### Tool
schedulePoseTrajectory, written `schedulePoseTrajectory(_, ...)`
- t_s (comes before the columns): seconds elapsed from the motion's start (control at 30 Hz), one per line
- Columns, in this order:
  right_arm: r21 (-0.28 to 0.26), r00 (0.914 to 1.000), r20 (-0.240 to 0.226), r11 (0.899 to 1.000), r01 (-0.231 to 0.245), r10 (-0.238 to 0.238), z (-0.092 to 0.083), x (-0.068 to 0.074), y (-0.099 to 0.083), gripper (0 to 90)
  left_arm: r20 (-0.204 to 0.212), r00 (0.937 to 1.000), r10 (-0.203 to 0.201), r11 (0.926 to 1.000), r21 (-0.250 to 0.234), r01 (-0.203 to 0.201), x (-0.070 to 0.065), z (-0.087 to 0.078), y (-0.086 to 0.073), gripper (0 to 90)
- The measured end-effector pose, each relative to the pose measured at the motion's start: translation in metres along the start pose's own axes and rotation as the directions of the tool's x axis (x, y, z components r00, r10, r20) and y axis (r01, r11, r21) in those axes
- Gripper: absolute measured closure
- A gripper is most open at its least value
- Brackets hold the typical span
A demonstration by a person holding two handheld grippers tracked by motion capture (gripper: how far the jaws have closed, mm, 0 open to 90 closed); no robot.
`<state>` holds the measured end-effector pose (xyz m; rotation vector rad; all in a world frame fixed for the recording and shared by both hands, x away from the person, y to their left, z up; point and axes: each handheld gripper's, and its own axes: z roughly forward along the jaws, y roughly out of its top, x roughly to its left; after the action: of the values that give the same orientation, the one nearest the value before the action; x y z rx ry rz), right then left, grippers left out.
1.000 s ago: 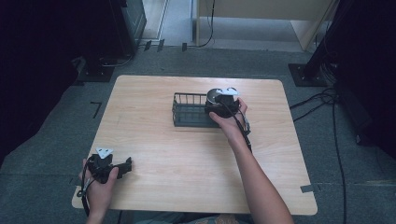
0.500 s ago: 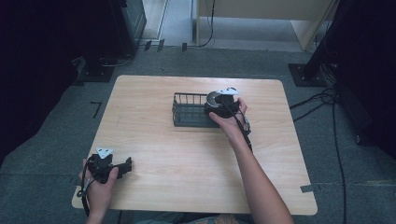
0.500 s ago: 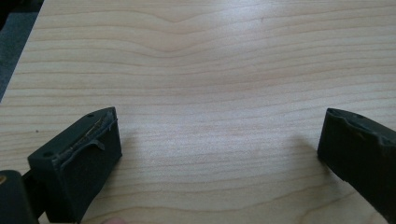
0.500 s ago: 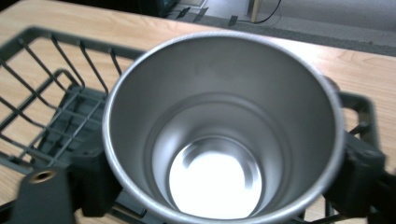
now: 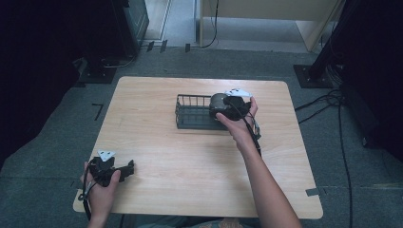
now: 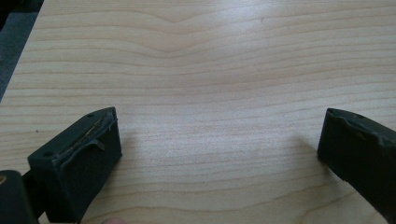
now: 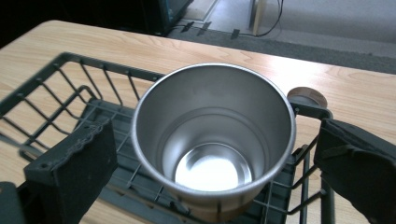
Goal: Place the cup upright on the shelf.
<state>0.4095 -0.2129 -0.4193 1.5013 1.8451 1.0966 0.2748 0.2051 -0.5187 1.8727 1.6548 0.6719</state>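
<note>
A shiny steel cup (image 7: 215,140) stands upright and empty in the right end of a black wire basket (image 7: 70,79). My right gripper (image 7: 215,154) is open around it, one jaw on each side of the cup with a small gap to its wall. In the high view this right gripper (image 5: 228,107) hovers over the basket (image 5: 190,114) at mid-table, with the cup (image 5: 217,102) under it. My left gripper (image 5: 128,168) rests low near the table's front left corner. It is open, and only bare wood lies between the left gripper's (image 6: 219,144) jaws.
The light wooden table (image 5: 190,161) has rounded corners and grey carpet around it. A small round tan disc (image 7: 306,97) sits at the basket's far right corner. Cables (image 5: 332,102) trail on the floor to the right, and dark equipment stands at the back left.
</note>
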Motion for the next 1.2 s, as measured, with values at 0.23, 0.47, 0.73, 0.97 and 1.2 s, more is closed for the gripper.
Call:
schedulePoseTrajectory(0.23, -0.024, 0.9999, -0.015, 1.000, 0.004, -0.004, -0.019, -0.003, -0.004, 0.0, 0.000, 1.0000, 0.000, 1.0000, 0.000, 0.000, 0.000, 0.000, 0.000, 0.0)
schedulePoseTrajectory(0.47, -0.034, 0.9994, -0.023, 0.999, 0.024, -0.024, -0.032, -0.006, -0.011, 0.0, 0.000, 1.0000, 0.000, 1.0000, 0.000, 0.000, 0.000, 0.000, 0.000, 0.0)
schedulePoseTrajectory(0.73, -0.046, 0.9995, -0.019, 0.999, 0.023, -0.024, -0.051, -0.018, -0.025, 0.0, 0.000, 1.0000, 0.000, 1.0000, -0.001, 0.000, 0.000, 0.000, 0.000, 0.0)
schedulePoseTrajectory(0.97, -0.043, 0.9999, -0.006, 0.999, 0.011, -0.011, -0.063, -0.031, -0.041, 0.0, 0.000, 1.0000, 0.002, 1.0000, 0.001, -0.002, 0.000, 0.000, 0.000, 0.0)
schedulePoseTrajectory(1.2, -0.031, 1.0000, 0.004, 1.000, -0.006, 0.006, -0.073, -0.045, -0.061, 0.0, 0.000, 1.0000, 0.002, 1.0000, 0.000, -0.002, 0.000, 0.000, 0.000, 0.0)
